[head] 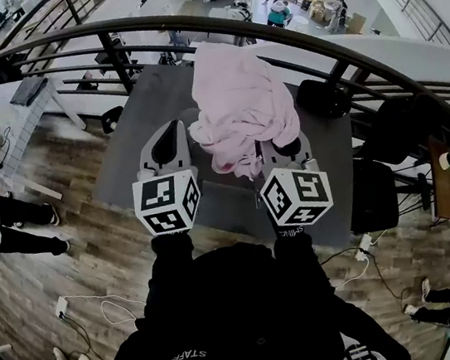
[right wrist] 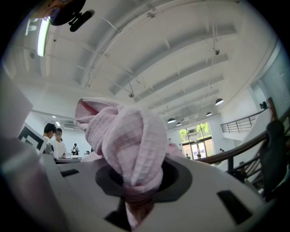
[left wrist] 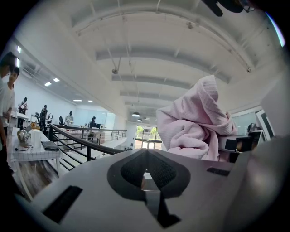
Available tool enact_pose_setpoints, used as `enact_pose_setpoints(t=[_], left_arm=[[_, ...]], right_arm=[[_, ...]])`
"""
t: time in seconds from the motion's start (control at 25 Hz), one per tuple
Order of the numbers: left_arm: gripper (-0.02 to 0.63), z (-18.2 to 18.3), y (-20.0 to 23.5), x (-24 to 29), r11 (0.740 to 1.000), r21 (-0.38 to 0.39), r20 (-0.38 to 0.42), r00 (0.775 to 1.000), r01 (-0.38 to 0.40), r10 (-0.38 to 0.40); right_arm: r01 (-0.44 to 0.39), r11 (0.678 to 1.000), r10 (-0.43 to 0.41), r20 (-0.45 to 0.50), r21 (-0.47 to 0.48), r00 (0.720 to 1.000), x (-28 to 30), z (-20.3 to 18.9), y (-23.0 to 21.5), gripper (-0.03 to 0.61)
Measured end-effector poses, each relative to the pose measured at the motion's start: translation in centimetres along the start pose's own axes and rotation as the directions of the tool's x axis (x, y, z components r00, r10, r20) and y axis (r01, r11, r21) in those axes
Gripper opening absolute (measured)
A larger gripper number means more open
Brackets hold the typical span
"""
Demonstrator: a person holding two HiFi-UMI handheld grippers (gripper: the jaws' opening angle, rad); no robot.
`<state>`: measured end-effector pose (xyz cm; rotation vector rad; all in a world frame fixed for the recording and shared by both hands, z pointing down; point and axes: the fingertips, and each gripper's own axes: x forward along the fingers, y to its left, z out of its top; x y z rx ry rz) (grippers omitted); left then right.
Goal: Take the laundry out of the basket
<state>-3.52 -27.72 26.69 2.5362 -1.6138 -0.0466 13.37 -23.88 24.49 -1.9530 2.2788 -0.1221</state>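
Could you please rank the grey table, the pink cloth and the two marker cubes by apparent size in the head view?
1. grey table
2. pink cloth, enlarged by being nearer the camera
3. left cube and right cube: alike, so tied

**Pink cloth bunched on the right gripper**

The pink cloth point(head: 241, 109) drapes over the right gripper point(head: 286, 151), hiding its jaws; the left gripper point(head: 170, 137) sits just beside the cloth; both hover above a gray table point(head: 126, 160); 2 black sleeves point(head: 170, 263) reach forward.
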Motion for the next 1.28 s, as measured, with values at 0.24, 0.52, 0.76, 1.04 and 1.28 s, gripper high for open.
enact_pose_setpoints(t=[0.24,0.52,0.76,1.04,1.28], left_arm=[[-0.002,-0.1,0.2,-0.4,1.0,0.002,-0.002,1.0,-0.001,0.001],[-0.002,-0.1,0.1,-0.6,1.0,0.003,-0.004,1.0,0.001,0.0],[-0.002,-0.3,0.1,-0.9,1.0,0.009,-0.01,1.0,-0.004,0.004],[-0.002,-0.2,0.4,-1.2,1.0,0.008,-0.013,1.0,-0.013,0.013],[-0.002,-0.7,0.6,-0.9,1.0,0.001,-0.019,1.0,-0.022,0.022]], right_arm=[[-0.002,1.0,0.002,-0.001,-0.006,1.0,-0.2,-0.1,0.4,0.114],[0.004,1.0,-0.004,-0.008,-0.01,1.0,-0.5,-0.2,0.4,0.114],[-0.003,1.0,0.003,-0.012,-0.012,1.0,-0.7,-0.4,0.6,0.114],[-0.005,1.0,0.005,-0.017,-0.018,1.0,-0.8,-0.2,0.8,0.114],[-0.008,1.0,0.008,-0.021,-0.015,1.0,-0.5,-0.7,0.5,0.114]])
